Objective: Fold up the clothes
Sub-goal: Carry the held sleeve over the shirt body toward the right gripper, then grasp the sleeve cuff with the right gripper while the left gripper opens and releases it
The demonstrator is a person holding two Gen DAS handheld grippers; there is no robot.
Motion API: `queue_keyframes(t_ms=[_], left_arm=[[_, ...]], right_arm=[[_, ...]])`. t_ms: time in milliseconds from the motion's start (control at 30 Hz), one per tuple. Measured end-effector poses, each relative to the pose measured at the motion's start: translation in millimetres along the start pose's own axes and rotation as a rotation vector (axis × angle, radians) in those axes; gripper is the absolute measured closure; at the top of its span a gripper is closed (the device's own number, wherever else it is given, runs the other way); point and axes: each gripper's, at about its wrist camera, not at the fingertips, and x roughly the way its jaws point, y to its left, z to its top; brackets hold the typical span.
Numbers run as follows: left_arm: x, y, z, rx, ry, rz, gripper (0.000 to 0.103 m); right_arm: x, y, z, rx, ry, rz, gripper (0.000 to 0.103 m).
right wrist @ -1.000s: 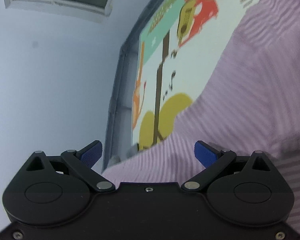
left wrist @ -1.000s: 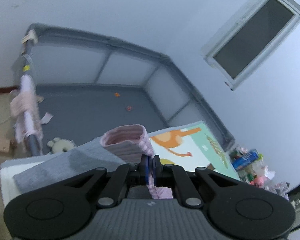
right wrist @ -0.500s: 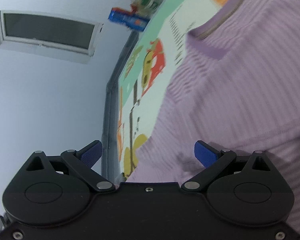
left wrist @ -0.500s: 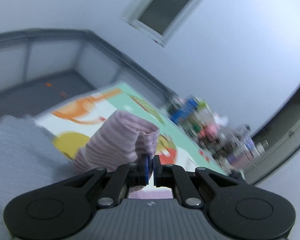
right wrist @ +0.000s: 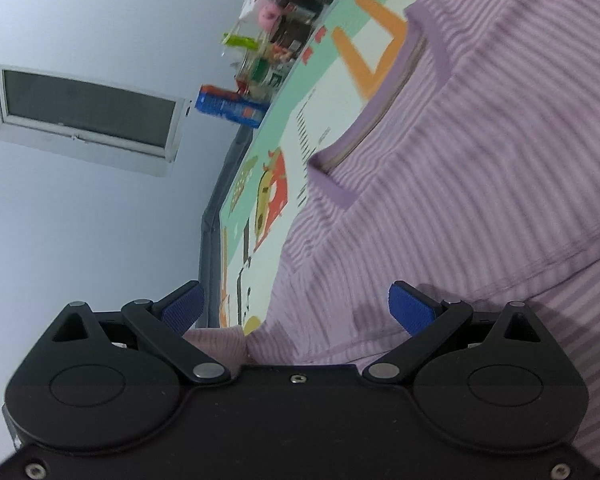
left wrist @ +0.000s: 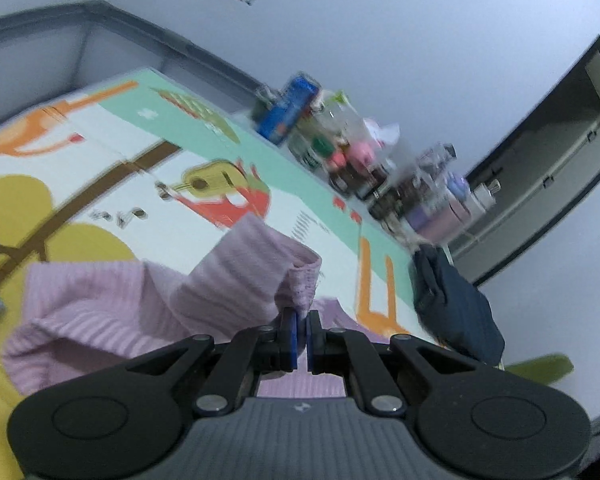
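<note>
Sleeve [left wrist: 236, 276] of a lilac striped top [right wrist: 480, 160] rises off the play mat [left wrist: 112, 152], its cuff end clamped between the blue pads of the left gripper [left wrist: 301, 334], whose jaws are pressed together on the fabric. The sleeve runs from the bunched cloth at the lower left of the left wrist view up and rightward to the cuff, so its long axis slants toward the mat's far edge, where a cluttered row of bottles and boxes [left wrist: 340, 148] stands. The cuff opening is folded over just above the pads.

In the right wrist view the top lies spread on the mat, with thin pale and darker purple stripes, a plain purple band around the neckline [right wrist: 384, 112] and a stitched seam crossing the cloth. The neckline faces the mat's far edge, toward the clutter. The right gripper [right wrist: 296, 308] hovers over the body of the top with its blue pads [right wrist: 412, 312] wide apart, grasping nothing.

A dark blue bag [left wrist: 456, 312] sits at the mat's right edge. A grey padded rail [right wrist: 212, 232] borders the mat, and a window [right wrist: 84, 116] is set in the pale wall.
</note>
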Motion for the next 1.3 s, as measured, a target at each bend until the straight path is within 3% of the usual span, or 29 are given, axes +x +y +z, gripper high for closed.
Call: queue_keyframes(t_ms=[267,433,500,600,667,700,900,967,1200,1233,1300], left_arm=[[30.0,-14.5,-17.3,0.108,0.1,-0.016,0.098],[48.7,-23.6,-28.0,0.176,0.163,-0.025,0.098],[54.3,-27.0,-30.8,0.205,0.186,-0.034,0.097],[59.2,-31.7,-31.8,0.253,0.217,-0.057,0.097],[60.1,-34.1,-32.4,0.272,0.223,-0.062,0.097],[60.2,-35.6,-32.6,0.283,0.223,-0.061,0.096],[59.2,-38.0,-34.6,0.303,0.225,-0.063,0.093],[58.9,-37.0,-35.0,0.299,0.226,-0.064,0.09],[52.7,-31.1,-38.3,0.282,0.206,-0.056,0.088],[51.1,-30.4,-38.9,0.281,0.204,-0.053,0.088],[47.3,-28.7,-40.1,0.276,0.197,-0.048,0.086]], right_arm=[[14.9,15.5,13.6,-0.047,0.104,0.087,0.004],[31.7,20.8,26.0,-0.005,0.195,0.172,0.004],[39.1,24.5,31.7,-0.021,0.241,0.193,0.009],[50.1,36.4,35.7,-0.126,0.302,0.145,0.026],[57.1,41.2,36.5,-0.188,0.326,0.082,0.053],[60.4,41.6,36.4,-0.2,0.33,0.05,0.057],[66.4,40.7,37.5,-0.175,0.3,0.067,0.068],[70.1,40.4,37.3,-0.171,0.3,0.062,0.078],[75.1,28.8,37.8,-0.09,0.27,0.073,0.08],[74.8,26.5,38.3,-0.077,0.263,0.074,0.086],[74.3,21.9,39.3,-0.055,0.249,0.07,0.087]])
